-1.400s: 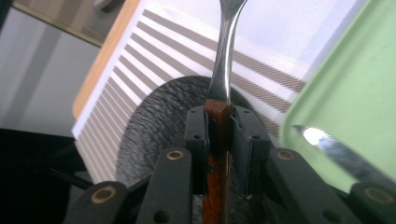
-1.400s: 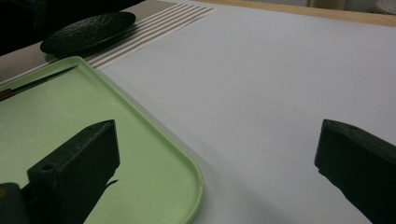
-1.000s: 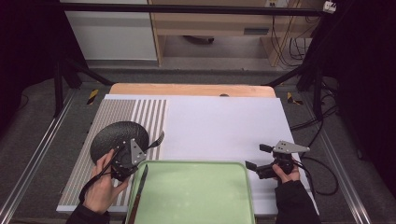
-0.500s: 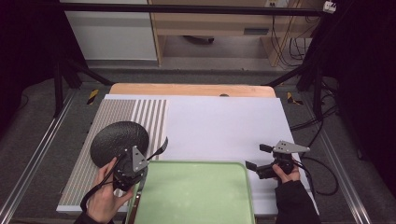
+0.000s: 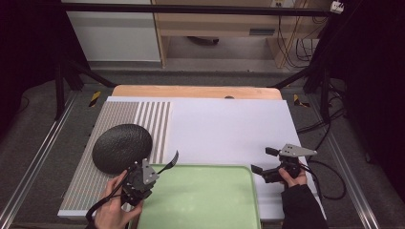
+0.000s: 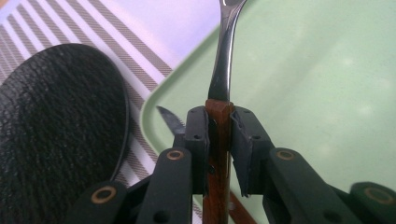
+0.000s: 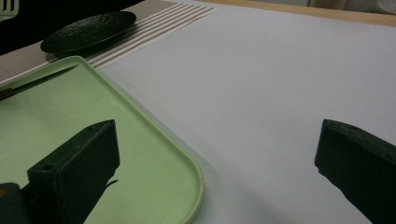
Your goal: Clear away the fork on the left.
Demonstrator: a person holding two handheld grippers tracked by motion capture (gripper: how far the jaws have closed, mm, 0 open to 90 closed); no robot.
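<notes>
Cutlery with a reddish-brown wooden handle, a fork (image 6: 223, 70), sits clamped in the left tool (image 6: 218, 135): in the left gripper view both black pads press flat on either side of the handle, and the shiny metal neck rises from between them over the pale green tray (image 6: 317, 84). In the high view the left tool (image 5: 143, 174) is at the near left corner of that tray (image 5: 205, 200), with a hand (image 5: 114, 210) wrapped around its body, and the fork's dark curved head (image 5: 171, 161) pokes up and to the right, just above the tray's far rim. Whether the fork touches the tray cannot be told.

Just beyond the left tool lies a round black plate (image 5: 122, 147) with a rough texture, resting on a striped placemat (image 5: 153, 124) that covers the left part of the white counter (image 5: 229, 129). A knife (image 6: 170, 120) with a pointed blade lies by the tray's left edge, its tip showing beside the left tool; the right gripper view also picks it up (image 7: 37, 81) near the tray's far side.

The right tool (image 5: 261, 166) is off the tray's right side, low over the bare white counter, with its jaws standing wide apart and nothing between them. In the right gripper view the tray's rounded corner (image 7: 187, 168) lies between its two black jaws, and the plate (image 7: 88, 30) sits far off on the placemat.
</notes>
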